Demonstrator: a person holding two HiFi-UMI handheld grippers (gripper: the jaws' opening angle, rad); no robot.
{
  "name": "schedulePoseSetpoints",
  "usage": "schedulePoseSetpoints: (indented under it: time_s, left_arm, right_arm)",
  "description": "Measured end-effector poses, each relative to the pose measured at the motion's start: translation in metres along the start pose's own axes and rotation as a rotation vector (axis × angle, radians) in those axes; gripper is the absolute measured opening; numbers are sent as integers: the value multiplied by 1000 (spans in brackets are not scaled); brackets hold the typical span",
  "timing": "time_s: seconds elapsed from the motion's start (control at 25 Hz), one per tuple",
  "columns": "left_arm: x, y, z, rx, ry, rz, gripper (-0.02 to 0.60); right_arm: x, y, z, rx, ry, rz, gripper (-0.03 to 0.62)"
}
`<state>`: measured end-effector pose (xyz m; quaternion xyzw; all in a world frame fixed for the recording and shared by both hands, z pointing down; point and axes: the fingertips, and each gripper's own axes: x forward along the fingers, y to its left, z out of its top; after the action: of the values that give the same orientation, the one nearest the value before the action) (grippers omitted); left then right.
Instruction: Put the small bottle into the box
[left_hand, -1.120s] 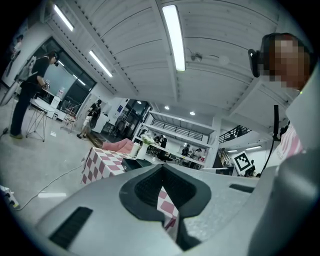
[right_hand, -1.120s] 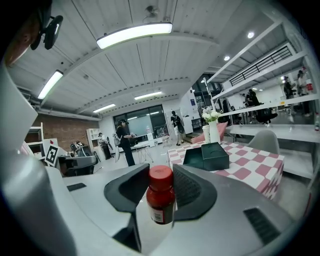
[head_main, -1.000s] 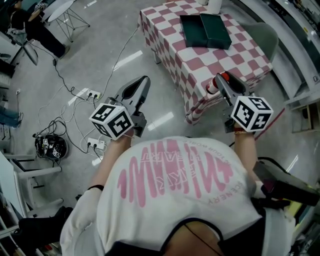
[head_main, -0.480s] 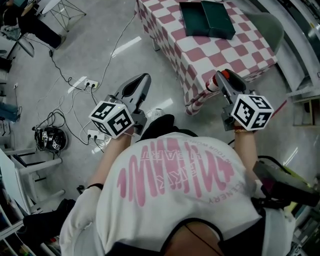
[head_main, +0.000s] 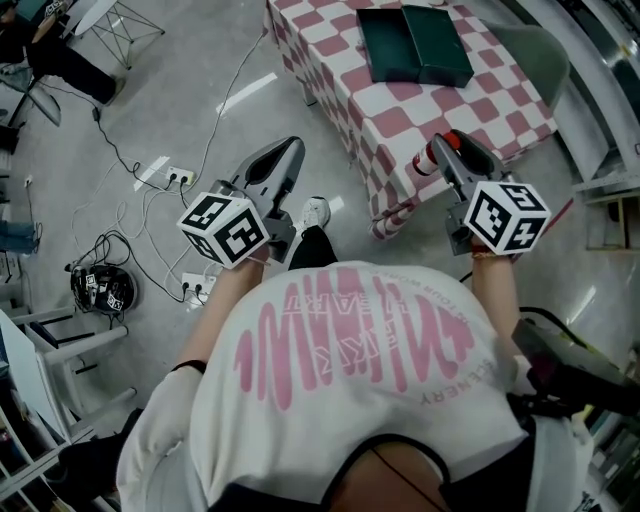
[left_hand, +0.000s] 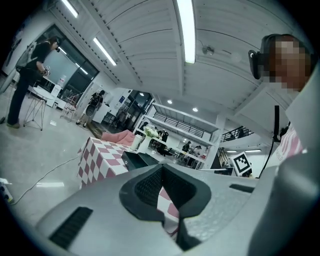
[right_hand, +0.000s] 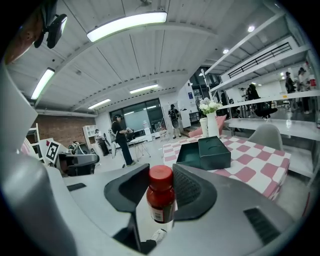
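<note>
Carrying step, apparently — right gripper clamped on the small bottle, left gripper closed, empty — next needs reaching the box on the worktop

Pink upside-down print on shirt, only "ENERY" legible; small bottle label unreadable.

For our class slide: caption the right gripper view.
Right gripper grips a red-capped small bottle, facing the open dark green box on the checkered table.

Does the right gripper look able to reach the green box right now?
Probably, with a step closer: the box lies open, nothing between it and the right gripper holding the small bottle.
</note>
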<state>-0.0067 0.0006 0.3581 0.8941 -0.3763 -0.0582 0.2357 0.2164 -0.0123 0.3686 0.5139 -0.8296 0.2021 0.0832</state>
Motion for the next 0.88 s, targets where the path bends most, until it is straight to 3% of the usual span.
schedulePoseSetpoints:
  time_s: [0.88]
  left_arm:
    - [130,105,109,30,28,-193,6]
  right_arm:
    - [118,-52,89,42,-62,-216,144]
